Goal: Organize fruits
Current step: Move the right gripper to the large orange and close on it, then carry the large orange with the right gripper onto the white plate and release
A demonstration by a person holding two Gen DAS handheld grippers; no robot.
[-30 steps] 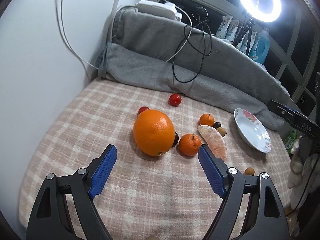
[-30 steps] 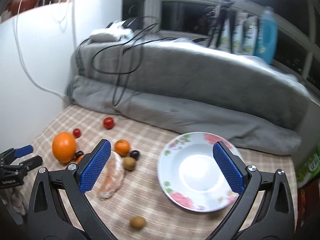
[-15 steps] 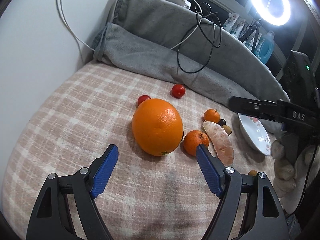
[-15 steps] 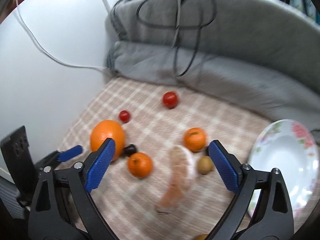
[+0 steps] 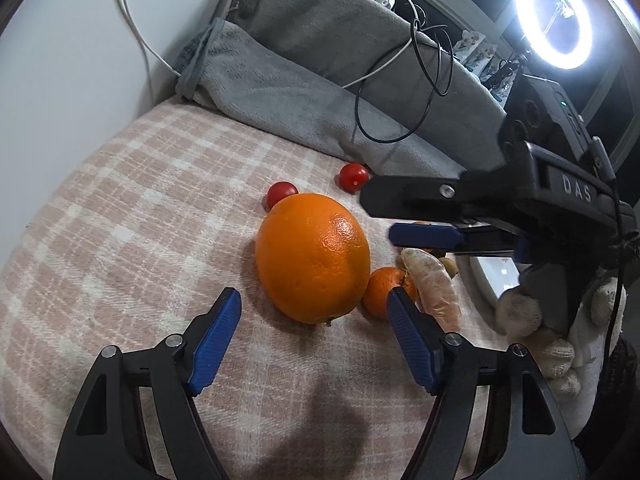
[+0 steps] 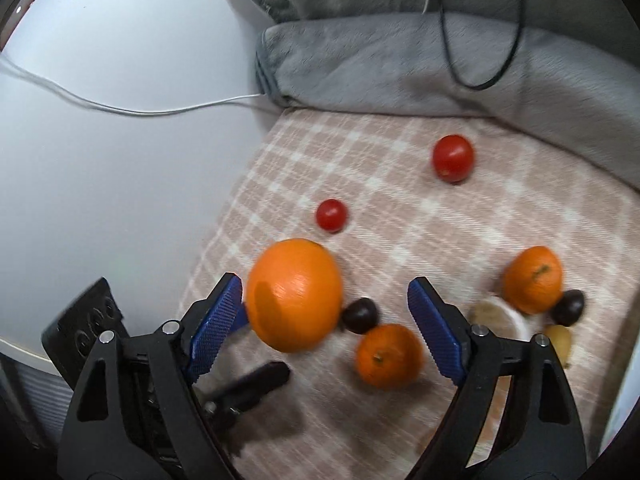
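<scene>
A large orange (image 5: pixel 312 258) lies on the pink checked cloth (image 5: pixel 140 220). My left gripper (image 5: pixel 313 297) has its jaws closing, blue pads either side of the orange's near end, not touching it. My right gripper (image 5: pixel 378 216) hovers from the right, held by a gloved hand (image 5: pixel 532 320). In the right wrist view the right gripper (image 6: pixel 324 284) is closing too. The orange (image 6: pixel 294 294) sits near its left pad, with a dark grape (image 6: pixel 360 314) and a mandarin (image 6: pixel 388 356) between the pads. No pad presses anything.
Two cherry tomatoes (image 6: pixel 331 215) (image 6: pixel 453 158) lie farther back. Another mandarin (image 6: pixel 532 278), a peeled citrus segment (image 5: pixel 434 288) and a white plate (image 5: pixel 492 276) lie to the right. A grey blanket (image 5: pixel 320 80) with cables borders the back, a white wall (image 6: pixel 100 180) the left.
The right gripper swung left from over the plate, tilted down and now hangs over the fruit cluster. The left gripper crept closer to the orange. Both pairs of jaws narrowed.
</scene>
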